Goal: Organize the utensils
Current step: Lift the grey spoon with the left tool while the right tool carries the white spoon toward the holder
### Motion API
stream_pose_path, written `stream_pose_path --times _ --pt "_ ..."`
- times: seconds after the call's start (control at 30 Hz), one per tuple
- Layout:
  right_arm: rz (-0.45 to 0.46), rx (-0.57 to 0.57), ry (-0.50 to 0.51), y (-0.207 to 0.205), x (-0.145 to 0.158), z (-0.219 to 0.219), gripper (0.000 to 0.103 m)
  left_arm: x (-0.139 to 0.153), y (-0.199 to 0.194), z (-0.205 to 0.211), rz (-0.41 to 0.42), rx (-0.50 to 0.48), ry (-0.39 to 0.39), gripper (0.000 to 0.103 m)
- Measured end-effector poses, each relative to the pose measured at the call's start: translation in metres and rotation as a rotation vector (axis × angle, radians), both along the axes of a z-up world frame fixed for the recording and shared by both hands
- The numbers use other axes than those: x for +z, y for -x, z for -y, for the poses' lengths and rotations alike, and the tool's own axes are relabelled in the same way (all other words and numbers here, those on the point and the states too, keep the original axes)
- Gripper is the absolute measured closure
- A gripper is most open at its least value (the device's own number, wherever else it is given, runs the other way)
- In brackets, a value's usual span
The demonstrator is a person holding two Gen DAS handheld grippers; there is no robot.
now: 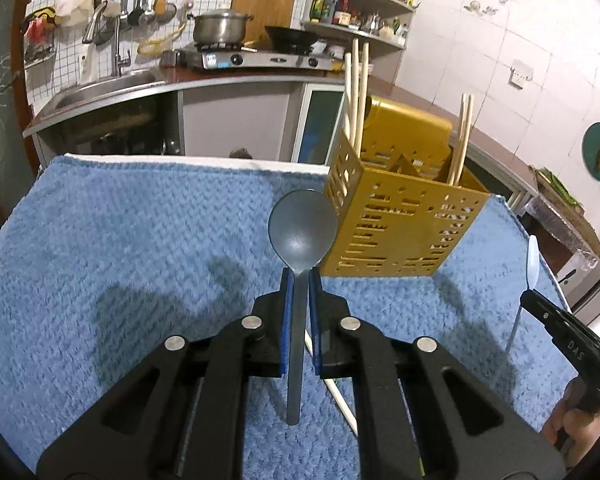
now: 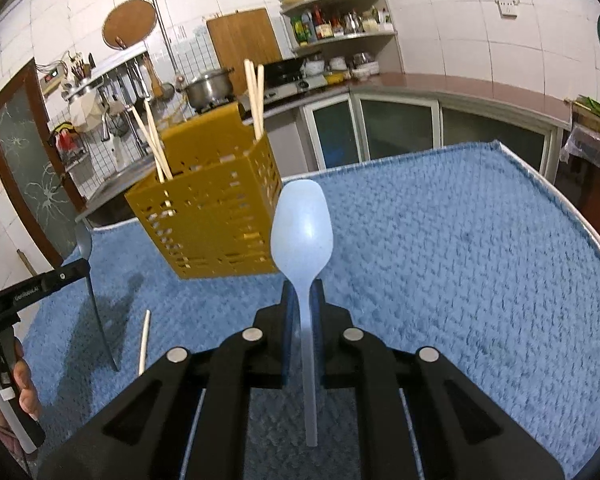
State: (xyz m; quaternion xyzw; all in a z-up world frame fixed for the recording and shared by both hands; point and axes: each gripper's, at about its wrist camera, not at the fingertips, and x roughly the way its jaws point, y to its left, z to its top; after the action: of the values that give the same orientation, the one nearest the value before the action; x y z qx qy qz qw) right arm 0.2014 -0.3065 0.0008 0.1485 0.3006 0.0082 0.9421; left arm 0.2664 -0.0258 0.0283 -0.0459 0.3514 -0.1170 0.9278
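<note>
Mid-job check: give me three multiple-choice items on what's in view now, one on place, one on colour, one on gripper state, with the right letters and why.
1. Where does the loose chopstick lie?
A. on the blue towel
B. in the sink
C. inside the caddy

2. What colour is the spoon held by the left gripper?
A. red
B. dark grey
C. yellow

3. What state is the right gripper in?
A. wide open
B. shut on nothing
C. shut on the pale blue spoon

Answers:
1 A: it lies flat on the towel, in front of the yellow caddy.
2 B: the dark grey spoon rises between the pads.
3 C: the handle sits between both pads, bowl up.
</note>
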Motion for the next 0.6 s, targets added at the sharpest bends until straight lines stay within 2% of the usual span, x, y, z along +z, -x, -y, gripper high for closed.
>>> stream_pose_path --times 0.33,0.37,0.6 --pt "0.085 -0.001 0.029 -0.001 0.023 -0.003 0.095 0.018 0.006 0.001 0.074 -0.017 0.031 0.097" --pt "0.09 0.001 0.031 -0.002 0.026 -0.004 0.099 0.022 0.007 0.002 0.085 -0.02 0.034 0.097" --pt "0.135 0.006 0.063 -0.004 0.049 -0.005 0.1 0.049 0.003 0.008 0.146 -0.042 0.053 0.097"
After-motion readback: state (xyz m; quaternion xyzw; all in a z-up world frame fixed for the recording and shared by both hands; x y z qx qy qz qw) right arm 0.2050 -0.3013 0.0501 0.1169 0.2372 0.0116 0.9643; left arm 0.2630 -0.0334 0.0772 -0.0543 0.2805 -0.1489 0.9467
